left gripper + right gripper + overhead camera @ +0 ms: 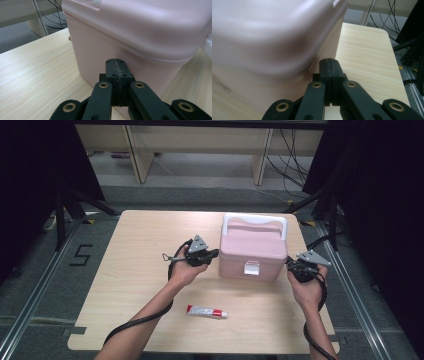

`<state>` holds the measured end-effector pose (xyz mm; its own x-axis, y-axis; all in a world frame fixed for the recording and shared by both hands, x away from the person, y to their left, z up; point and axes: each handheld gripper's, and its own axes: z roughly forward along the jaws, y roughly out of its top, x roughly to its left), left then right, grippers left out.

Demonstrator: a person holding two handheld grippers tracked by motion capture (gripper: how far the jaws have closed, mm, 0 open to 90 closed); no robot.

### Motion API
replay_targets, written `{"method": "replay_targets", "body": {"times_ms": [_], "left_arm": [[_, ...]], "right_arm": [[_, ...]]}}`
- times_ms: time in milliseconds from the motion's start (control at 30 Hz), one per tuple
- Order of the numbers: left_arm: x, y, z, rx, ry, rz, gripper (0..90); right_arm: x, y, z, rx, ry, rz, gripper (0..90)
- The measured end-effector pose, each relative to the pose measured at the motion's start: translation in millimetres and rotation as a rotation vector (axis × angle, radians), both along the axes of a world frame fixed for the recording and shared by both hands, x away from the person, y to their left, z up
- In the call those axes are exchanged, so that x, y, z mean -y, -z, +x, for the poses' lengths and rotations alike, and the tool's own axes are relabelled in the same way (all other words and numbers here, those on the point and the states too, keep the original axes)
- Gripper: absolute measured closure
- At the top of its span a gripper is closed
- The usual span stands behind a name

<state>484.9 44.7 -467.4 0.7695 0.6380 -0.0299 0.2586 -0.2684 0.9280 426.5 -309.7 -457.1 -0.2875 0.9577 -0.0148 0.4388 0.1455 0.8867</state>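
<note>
A pink plastic box (253, 251) with a white handle and a white front latch stands on the wooden table (135, 245), lid down. My left gripper (216, 254) is shut with nothing in it, its tip against the box's left wall (100, 55). My right gripper (289, 263) is shut too, empty, its tip at the box's right side, under the lid's rim (269, 42). In the left gripper view the jaws (117, 65) meet in a closed seam; the right gripper view shows the same (329, 64).
A small red and white tube (206, 311) lies on the table near the front edge, between my two forearms. Desk legs and cables stand beyond the far edge. Black stands flank the table at both sides.
</note>
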Motion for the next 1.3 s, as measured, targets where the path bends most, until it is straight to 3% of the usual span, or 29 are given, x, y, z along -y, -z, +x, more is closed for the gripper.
{"method": "replay_targets", "body": {"times_ms": [200, 300, 333, 433, 700, 767, 867, 900, 967, 1100, 1133, 1200, 1233, 1300], "left_arm": [[0.3, -0.7, -0.6, 0.011, 0.009, 0.015, 90.0], [-0.1, -1.1, -1.7, 0.012, 0.013, 0.025, 90.0], [0.1, -1.1, -2.2, 0.017, 0.014, 0.029, 90.0], [0.4, -1.5, -5.1, 0.020, 0.019, 0.035, 90.0], [-0.2, -0.8, -11.0, 0.025, 0.032, 0.030, 90.0], [-0.2, -0.8, -13.9, 0.029, 0.040, 0.030, 90.0], [-0.9, -0.6, -16.9, 0.031, 0.040, 0.039, 90.0], [-0.9, -0.4, -17.5, 0.032, 0.040, 0.043, 90.0], [-0.1, 0.2, -19.6, 0.029, 0.040, 0.036, 90.0], [-0.2, -0.3, -23.7, 0.037, 0.050, 0.052, 90.0], [0.0, -0.5, -25.1, 0.035, 0.047, 0.054, 90.0], [0.3, -0.3, -27.4, 0.043, 0.049, 0.063, 90.0], [0.8, 0.6, -28.7, 0.041, 0.051, 0.059, 90.0], [0.5, 2.1, -30.7, 0.042, 0.054, 0.083, 90.0]], "right_arm": [[0.2, 0.7, -0.3, -0.003, -0.001, 0.022, 90.0], [2.2, 1.5, 0.8, 0.015, -0.025, 0.014, 90.0], [2.4, 0.7, -0.6, 0.001, -0.012, 0.005, 90.0], [1.4, 1.7, -1.1, 0.008, -0.024, 0.031, 90.0], [2.7, 1.4, -6.0, 0.010, -0.021, 0.012, 90.0], [0.6, -0.1, -10.9, -0.020, -0.003, 0.034, 90.0], [4.0, 0.1, -10.7, 0.009, -0.023, 0.000, 90.0], [4.3, -0.3, -11.5, 0.000, -0.026, -0.005, 90.0], [1.0, -0.2, -14.5, -0.021, -0.010, 0.030, 90.0], [3.5, 0.3, -17.4, -0.001, -0.020, 0.004, 90.0], [1.5, -0.2, -20.2, -0.021, -0.011, 0.035, 90.0], [4.1, 0.1, -20.3, -0.002, -0.034, 0.008, 90.0], [2.0, 0.8, -22.2, -0.002, -0.019, 0.029, 90.0], [4.9, 0.4, -23.8, 0.010, -0.032, -0.003, 90.0]]}}
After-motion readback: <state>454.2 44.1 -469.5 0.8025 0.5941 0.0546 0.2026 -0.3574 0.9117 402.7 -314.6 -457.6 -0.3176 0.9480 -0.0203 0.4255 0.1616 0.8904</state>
